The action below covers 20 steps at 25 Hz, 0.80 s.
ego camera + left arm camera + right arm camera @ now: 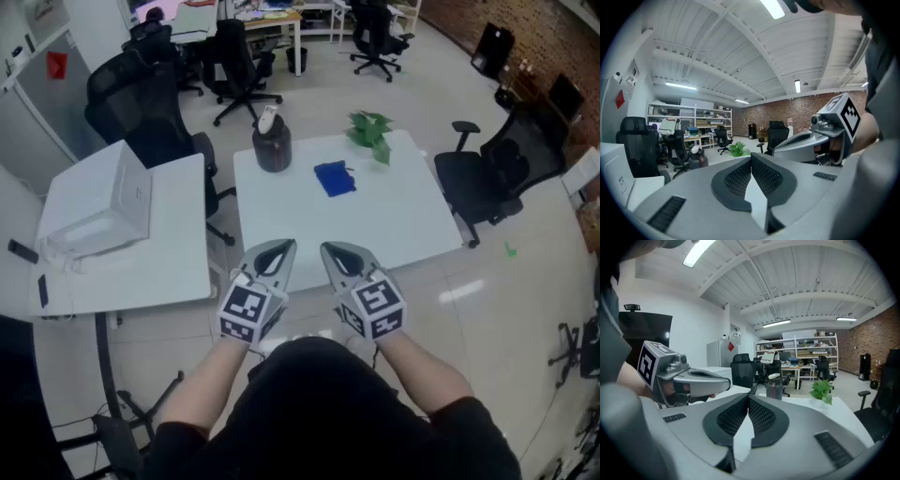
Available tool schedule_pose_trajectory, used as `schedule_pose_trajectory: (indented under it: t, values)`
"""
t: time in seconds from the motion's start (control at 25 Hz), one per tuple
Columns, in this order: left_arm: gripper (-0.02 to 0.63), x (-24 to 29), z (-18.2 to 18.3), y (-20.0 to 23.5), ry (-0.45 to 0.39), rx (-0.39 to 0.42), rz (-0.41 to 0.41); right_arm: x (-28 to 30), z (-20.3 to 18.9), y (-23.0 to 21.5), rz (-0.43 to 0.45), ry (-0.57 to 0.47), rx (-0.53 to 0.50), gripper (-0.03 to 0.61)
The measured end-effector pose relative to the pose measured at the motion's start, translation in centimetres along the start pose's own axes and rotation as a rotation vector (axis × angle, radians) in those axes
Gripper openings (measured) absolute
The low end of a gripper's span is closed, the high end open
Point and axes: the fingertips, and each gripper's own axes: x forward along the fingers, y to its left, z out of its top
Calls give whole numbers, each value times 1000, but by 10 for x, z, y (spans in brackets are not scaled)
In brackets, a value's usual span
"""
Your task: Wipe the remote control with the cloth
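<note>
A blue cloth (335, 178) lies crumpled near the middle of the white table (394, 230). Behind it to the left, a white remote control (267, 119) stands upright in a dark cylindrical holder (272, 150). My left gripper (281, 246) and right gripper (330, 248) hover side by side over the table's front edge, both shut and empty, well short of the cloth. In the right gripper view the remote (774, 376) pokes out of the holder (774, 391) beyond the shut right gripper (749, 401). The left gripper (751, 159) shows its pads pressed together.
A green plant (368, 131) sits at the table's far right. A second white table with a white box (103, 202) stands to the left. A black office chair (487, 178) is at the table's right, and several more stand behind it.
</note>
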Motion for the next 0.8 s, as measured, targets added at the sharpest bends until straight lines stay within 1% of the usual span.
schedule_pose_trajectory:
  t: [0.2,0.28,0.4,0.64,0.72,0.8]
  values:
    - [-8,-12,-1,29,1,11,-4,19,2,22,-14,4,4,-5]
    - [-8,-15,0,39,1,13,-9,26,4,31,-18,6,3,14]
    - [-6,-17,3,54,0,20,-8,34,7,37,-26,9,1,15]
    - [-3,-4,9,86,-2,17,23,56,10,32,-26,26,-1,17]
    - [18,5,10,97,1,10,36,66,10,27,-19,34,3,23]
    - [25,17,10,109,7,5,50,78,10,18,-13,37,7,23]
